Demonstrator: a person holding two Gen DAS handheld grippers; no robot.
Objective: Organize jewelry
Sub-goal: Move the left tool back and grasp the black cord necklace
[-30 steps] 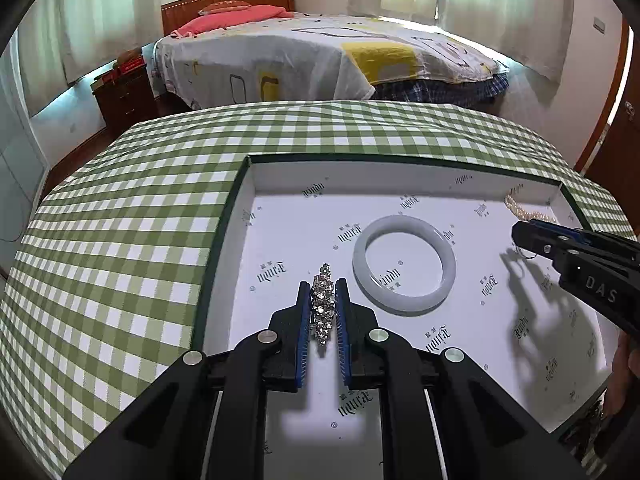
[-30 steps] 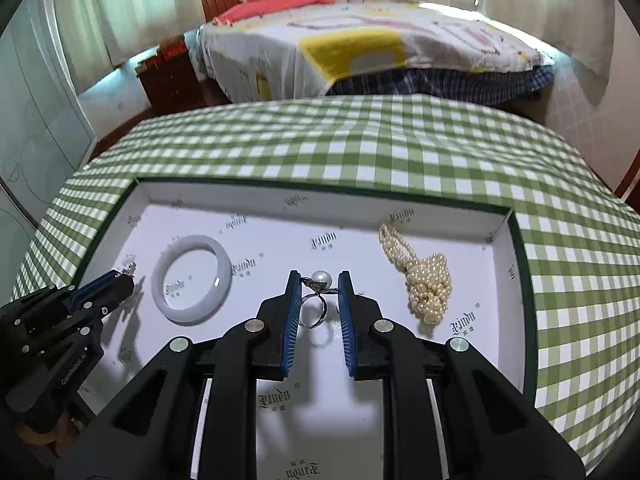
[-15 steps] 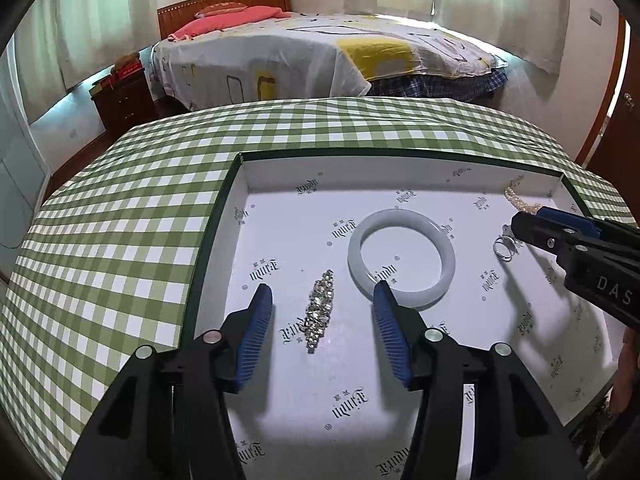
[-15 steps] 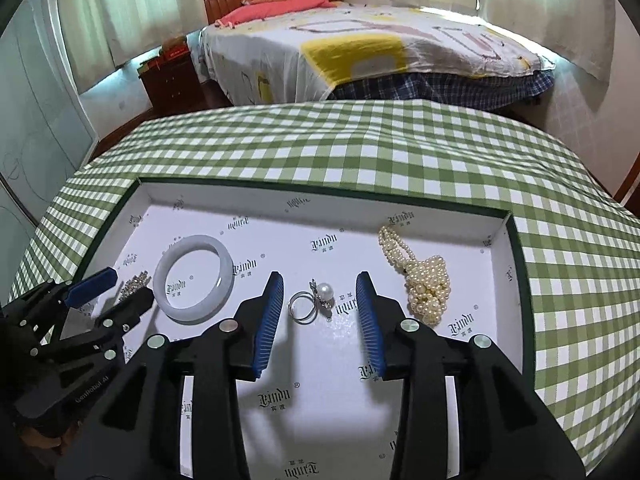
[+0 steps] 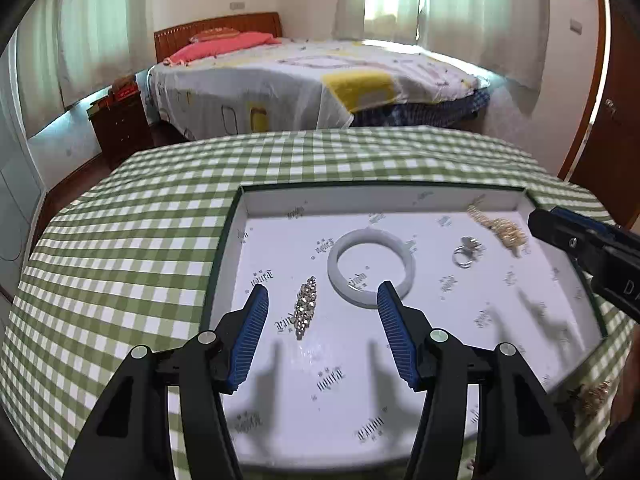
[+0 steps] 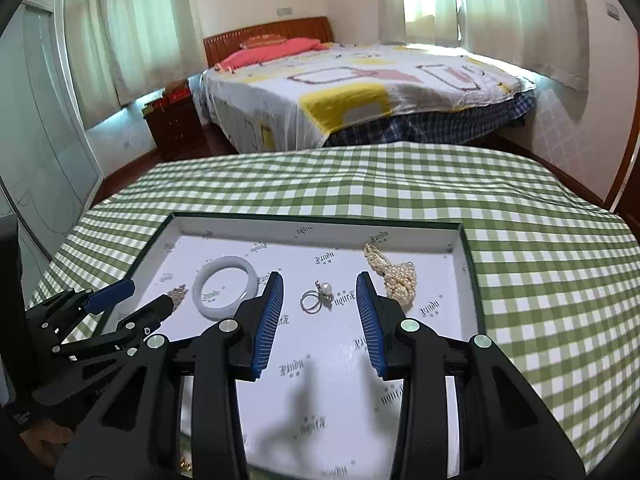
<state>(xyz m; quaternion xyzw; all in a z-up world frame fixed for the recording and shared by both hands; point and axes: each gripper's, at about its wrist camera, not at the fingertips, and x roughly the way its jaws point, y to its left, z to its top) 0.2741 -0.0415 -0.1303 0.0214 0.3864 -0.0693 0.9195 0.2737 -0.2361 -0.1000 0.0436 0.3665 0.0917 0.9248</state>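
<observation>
Both pieces had been let go since a second earlier: the rhinestone brooch (image 5: 305, 307) and the pearl ring (image 6: 318, 297) now lay flat on the white tray floor. The left gripper (image 5: 320, 332) had drawn back, its jaws spread with nothing between the pads, hanging just above the brooch. The right gripper (image 6: 319, 322) had likewise pulled away from the ring, jaws parted and empty.

Four pieces sat in the tray (image 6: 320, 227): one brooch at the left, one pale bangle (image 5: 371, 267) beside it, one ring right of the bangle, one bunched pearl strand (image 6: 394, 276) at the far right, none touching. The brooch looked light and stiff, best pinched across its narrow sides. The ring seemed tiny and slippery, likely to roll. The bangle was probably hard, smooth and breakable, to be gripped across its band. The pearls would drape limply if lifted. A checked tablecloth (image 5: 132, 240) lay under the tray.
</observation>
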